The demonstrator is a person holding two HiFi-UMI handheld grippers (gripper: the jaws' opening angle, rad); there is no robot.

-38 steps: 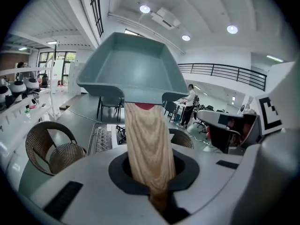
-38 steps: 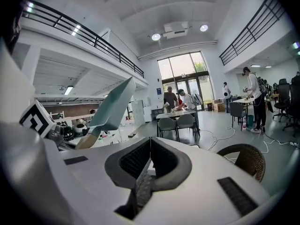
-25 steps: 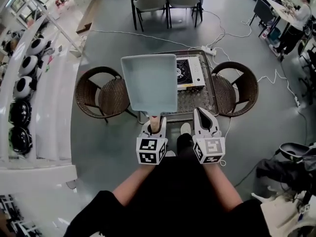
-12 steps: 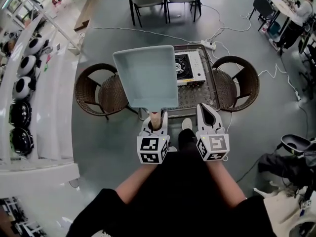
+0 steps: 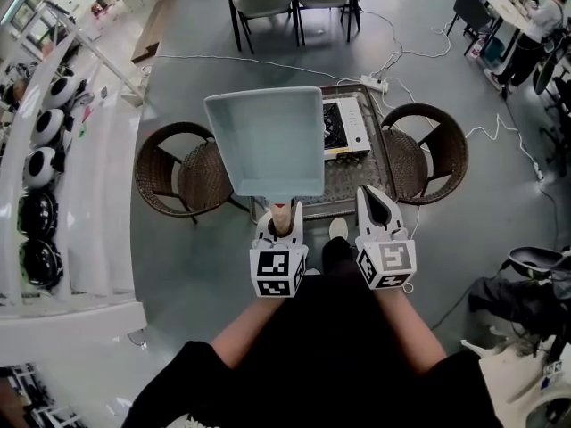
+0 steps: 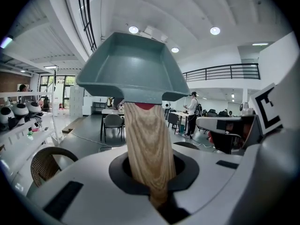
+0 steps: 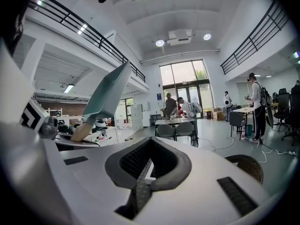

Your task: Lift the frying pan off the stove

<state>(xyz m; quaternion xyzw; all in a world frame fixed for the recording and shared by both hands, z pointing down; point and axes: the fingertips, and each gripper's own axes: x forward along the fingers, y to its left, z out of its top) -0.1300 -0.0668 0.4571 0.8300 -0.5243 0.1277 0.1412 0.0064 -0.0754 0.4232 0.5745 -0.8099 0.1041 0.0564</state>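
My left gripper (image 5: pixel 280 224) is clamped on the pan's (image 5: pixel 266 141) wooden handle (image 6: pixel 149 144), which runs straight ahead from the jaws. The pan is in the air, up and left of the stove (image 5: pixel 344 128). My right gripper (image 5: pixel 375 208) is closed and empty, just beside.

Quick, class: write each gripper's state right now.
Left gripper: shut on the wooden handle of the frying pan.
Right gripper: shut, holding nothing.

left gripper (image 5: pixel 281 225): clamped on pan handle (image 6: pixel 149 142) | right gripper (image 5: pixel 372 200): closed, empty
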